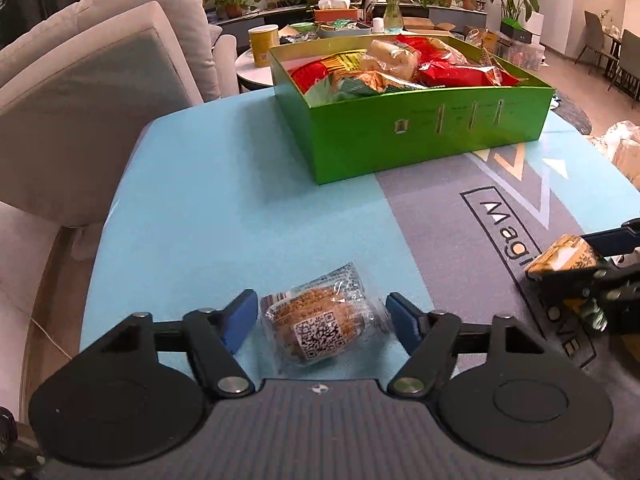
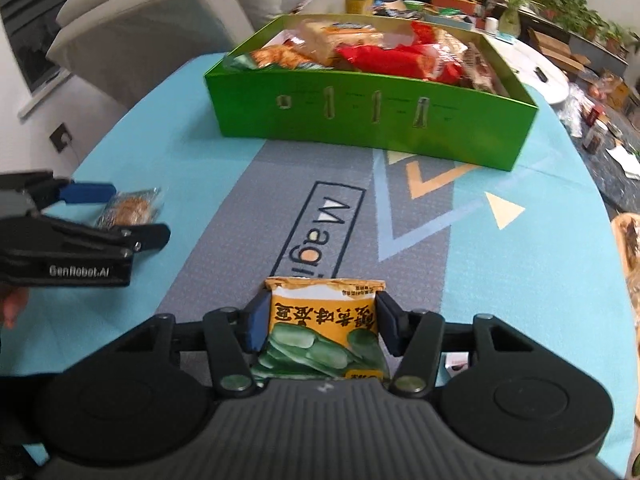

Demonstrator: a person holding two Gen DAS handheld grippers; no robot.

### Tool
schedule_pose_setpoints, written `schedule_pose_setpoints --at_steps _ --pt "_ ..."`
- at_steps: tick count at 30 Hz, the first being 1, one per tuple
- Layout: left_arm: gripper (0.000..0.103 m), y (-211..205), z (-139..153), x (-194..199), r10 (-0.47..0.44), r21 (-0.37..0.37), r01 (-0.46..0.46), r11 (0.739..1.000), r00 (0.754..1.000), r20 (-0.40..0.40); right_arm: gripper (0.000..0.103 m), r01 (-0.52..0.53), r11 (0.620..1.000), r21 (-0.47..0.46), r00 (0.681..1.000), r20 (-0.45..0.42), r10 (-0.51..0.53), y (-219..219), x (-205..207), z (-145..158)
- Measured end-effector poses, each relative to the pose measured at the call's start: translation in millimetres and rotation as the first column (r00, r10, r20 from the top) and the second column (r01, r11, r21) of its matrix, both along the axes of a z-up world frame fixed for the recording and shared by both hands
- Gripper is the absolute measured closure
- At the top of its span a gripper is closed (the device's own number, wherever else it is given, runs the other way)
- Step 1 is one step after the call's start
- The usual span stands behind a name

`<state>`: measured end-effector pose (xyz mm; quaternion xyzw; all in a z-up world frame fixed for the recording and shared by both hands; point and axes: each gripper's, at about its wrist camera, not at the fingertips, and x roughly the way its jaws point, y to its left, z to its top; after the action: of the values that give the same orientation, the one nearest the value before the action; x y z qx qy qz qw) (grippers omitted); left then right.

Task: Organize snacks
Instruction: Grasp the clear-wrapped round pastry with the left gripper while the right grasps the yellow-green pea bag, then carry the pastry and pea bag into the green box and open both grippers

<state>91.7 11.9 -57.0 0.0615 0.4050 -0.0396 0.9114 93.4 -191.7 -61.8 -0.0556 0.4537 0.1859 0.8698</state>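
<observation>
A small brown cake in a clear wrapper (image 1: 316,322) with a QR label lies on the blue mat near its front edge. My left gripper (image 1: 320,320) straddles it, with the blue pads beside the wrapper's edges and no visible squeeze. In the right wrist view the same cake (image 2: 128,208) sits between the left gripper's (image 2: 140,214) fingers. My right gripper (image 2: 318,320) is shut on a yellow snack packet (image 2: 320,312) printed with green beans, held just above the mat. A green box (image 1: 420,136) full of snack packs stands at the far side of the table.
The mat (image 1: 200,200) covers the table, grey with lettering in the middle. Sofa cushions (image 1: 80,100) press against the left edge. Behind the box (image 2: 360,120) is a round white table with a yellow cup (image 1: 263,44). More bagged items (image 1: 624,148) lie off the right edge.
</observation>
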Motion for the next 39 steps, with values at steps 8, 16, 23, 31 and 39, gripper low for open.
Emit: schedule_pose_setpoints --at_steps 8,16,23,31,39 --pt "0.058 14 14 -9 0.021 -0.067 -0.019 0.998 0.999 0.029 0.023 0.059 0.996 0.072 0.998 0.028 -0.062 -13 -1 15" --pt "0.047 14 11 -19 0.021 -0.043 -0.02 0.999 1.0 0.017 0.023 0.064 0.993 0.095 0.997 0.037 -0.068 -15 -2 17" --pt "0.023 16 11 -23 0.045 -0.021 -0.044 0.999 0.998 0.035 0.023 0.07 0.991 0.11 0.997 0.03 -0.074 -19 -2 16" --pt "0.047 13 -4 -13 0.023 -0.056 -0.024 0.998 0.999 -0.023 0.023 0.071 0.99 0.12 0.997 0.019 -0.074 -20 -3 14" --pt "0.052 10 11 -15 0.011 -0.061 -0.011 0.998 1.0 -0.002 0.023 0.072 0.988 0.135 0.997 0.032 -0.077 -21 -3 17"
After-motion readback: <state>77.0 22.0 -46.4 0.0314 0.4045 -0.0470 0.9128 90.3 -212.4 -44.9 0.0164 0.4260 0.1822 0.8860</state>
